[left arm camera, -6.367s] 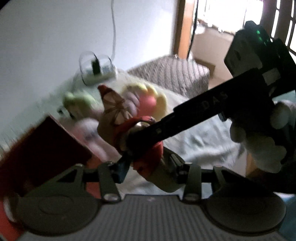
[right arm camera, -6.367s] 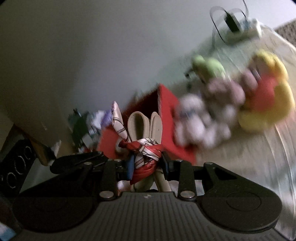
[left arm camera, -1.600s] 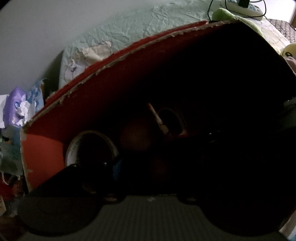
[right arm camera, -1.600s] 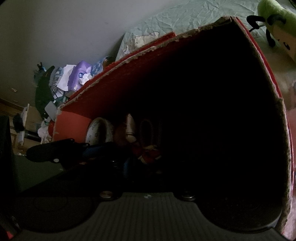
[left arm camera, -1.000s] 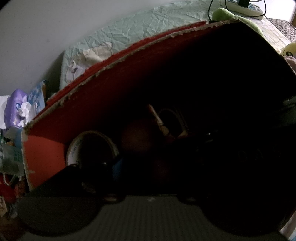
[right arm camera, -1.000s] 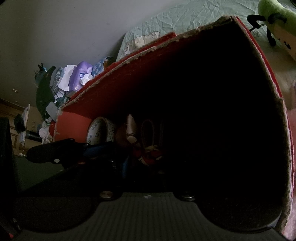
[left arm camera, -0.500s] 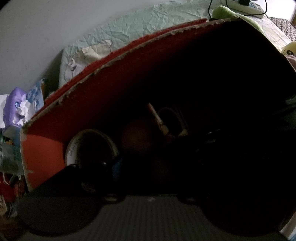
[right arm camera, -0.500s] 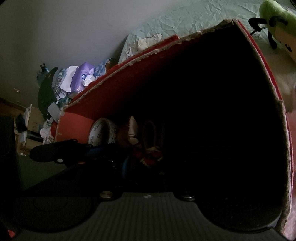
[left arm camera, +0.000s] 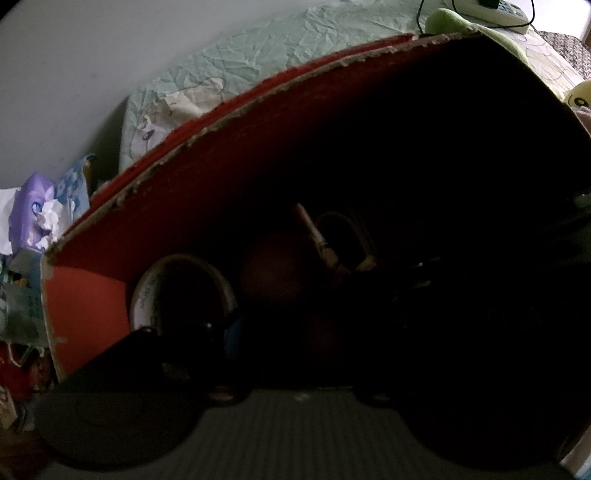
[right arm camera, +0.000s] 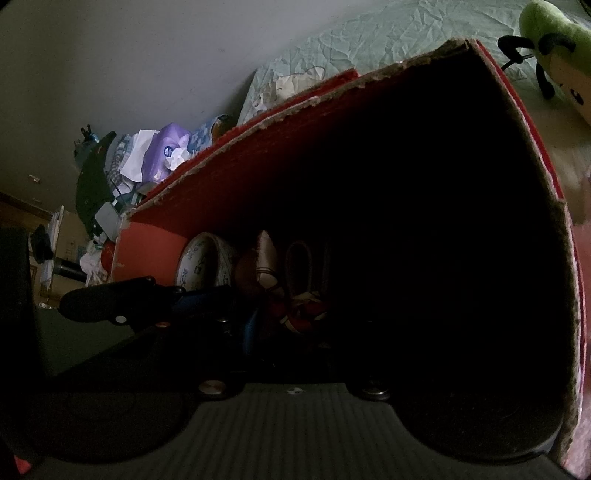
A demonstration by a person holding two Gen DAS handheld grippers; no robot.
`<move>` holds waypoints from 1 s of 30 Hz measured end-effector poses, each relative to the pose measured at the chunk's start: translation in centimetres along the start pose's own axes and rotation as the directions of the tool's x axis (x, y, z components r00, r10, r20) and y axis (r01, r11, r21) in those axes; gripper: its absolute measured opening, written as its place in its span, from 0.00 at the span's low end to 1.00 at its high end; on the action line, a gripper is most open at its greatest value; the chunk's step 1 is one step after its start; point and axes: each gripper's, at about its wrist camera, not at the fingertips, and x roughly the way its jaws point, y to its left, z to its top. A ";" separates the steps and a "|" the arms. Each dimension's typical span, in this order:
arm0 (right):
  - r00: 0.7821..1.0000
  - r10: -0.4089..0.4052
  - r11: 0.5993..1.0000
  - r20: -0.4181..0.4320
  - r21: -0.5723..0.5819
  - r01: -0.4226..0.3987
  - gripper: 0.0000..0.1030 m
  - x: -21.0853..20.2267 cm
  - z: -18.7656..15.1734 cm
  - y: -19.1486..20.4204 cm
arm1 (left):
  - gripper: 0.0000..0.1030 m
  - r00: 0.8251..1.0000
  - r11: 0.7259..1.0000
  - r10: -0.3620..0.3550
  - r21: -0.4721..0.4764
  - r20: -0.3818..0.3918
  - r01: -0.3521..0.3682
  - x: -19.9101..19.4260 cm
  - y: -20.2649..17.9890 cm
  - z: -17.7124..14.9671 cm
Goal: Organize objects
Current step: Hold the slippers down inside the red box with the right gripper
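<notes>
Crowding the dark red box (right arm camera: 236, 192) are a tape roll (left arm camera: 155, 291) and scarfed toy (right arm camera: 295, 291); both grippers' grip hidden; tissue pack (right arm camera: 162, 151) beyond.

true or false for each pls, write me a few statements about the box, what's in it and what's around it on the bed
1. The box is red. True.
2. A roll of tape lies inside the box near its lit end. True.
3. The box holds nothing. False: the tape and a plush toy with a red patterned scarf are inside.
4. A green plush lies on the bed outside the box. True.
5. The bedsheet is dark blue. False: it is pale green.
</notes>
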 end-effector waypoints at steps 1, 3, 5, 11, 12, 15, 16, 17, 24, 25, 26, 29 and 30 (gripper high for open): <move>1.000 0.000 1.000 -0.001 -0.001 0.000 0.44 0.0 0.0 0.0 | 0.65 1.000 1.000 0.000 0.000 -0.001 0.000 0.0 0.0 0.1; 1.000 0.000 1.000 -0.001 -0.001 0.000 0.44 0.0 0.0 0.0 | 0.65 1.000 1.000 0.000 0.001 -0.005 0.000 0.0 0.0 0.1; 1.000 0.004 1.000 0.001 -0.002 -0.004 0.44 0.0 0.1 0.0 | 0.66 1.000 1.000 -0.002 0.004 -0.008 0.002 0.0 -0.1 0.0; 1.000 0.018 1.000 0.023 -0.022 -0.017 0.44 -0.1 0.1 0.1 | 0.67 1.000 1.000 -0.005 0.005 -0.014 0.005 -0.2 -0.1 -0.2; 0.999 0.023 0.999 0.038 -0.033 -0.022 0.44 -0.3 0.0 0.2 | 0.67 1.000 1.000 -0.007 0.007 -0.015 0.007 -0.2 0.0 -0.2; 0.998 0.023 0.999 0.059 -0.048 -0.020 0.44 -0.5 -0.1 0.4 | 0.69 1.000 1.000 -0.010 0.008 -0.014 0.010 -0.4 0.0 -0.5; 0.998 0.023 0.999 0.060 -0.047 -0.020 0.44 -0.5 -0.1 0.4 | 0.69 1.000 1.000 -0.010 0.008 -0.015 0.010 -0.4 0.1 -0.5; 0.998 0.023 0.999 0.060 -0.047 -0.020 0.44 -0.5 -0.1 0.4 | 0.69 1.000 1.000 -0.010 0.007 -0.016 0.010 -0.4 0.1 -0.6; 0.998 0.024 0.999 0.060 -0.047 -0.021 0.44 -0.4 -0.1 0.4 | 0.69 1.000 1.000 -0.013 0.002 -0.021 0.013 -0.6 0.4 -1.2; 0.998 0.024 0.999 0.060 -0.047 -0.021 0.44 -0.3 -0.1 0.4 | 0.69 1.000 1.000 -0.013 0.002 -0.020 0.013 -0.7 0.5 -1.3; 0.998 0.025 0.999 0.061 -0.047 -0.022 0.44 -0.3 -0.1 0.4 | 0.69 1.000 1.000 -0.013 0.002 -0.021 0.013 -0.7 0.4 -1.3; 0.997 0.032 0.998 0.066 -0.051 -0.028 0.44 -0.3 0.0 0.5 | 0.69 1.000 1.000 -0.013 0.002 -0.021 0.013 -0.8 0.3 -1.4; 0.997 0.033 0.998 0.070 -0.054 -0.030 0.44 -0.3 0.0 0.5 | 0.69 1.000 1.000 -0.013 0.002 -0.021 0.013 -0.8 0.3 -1.3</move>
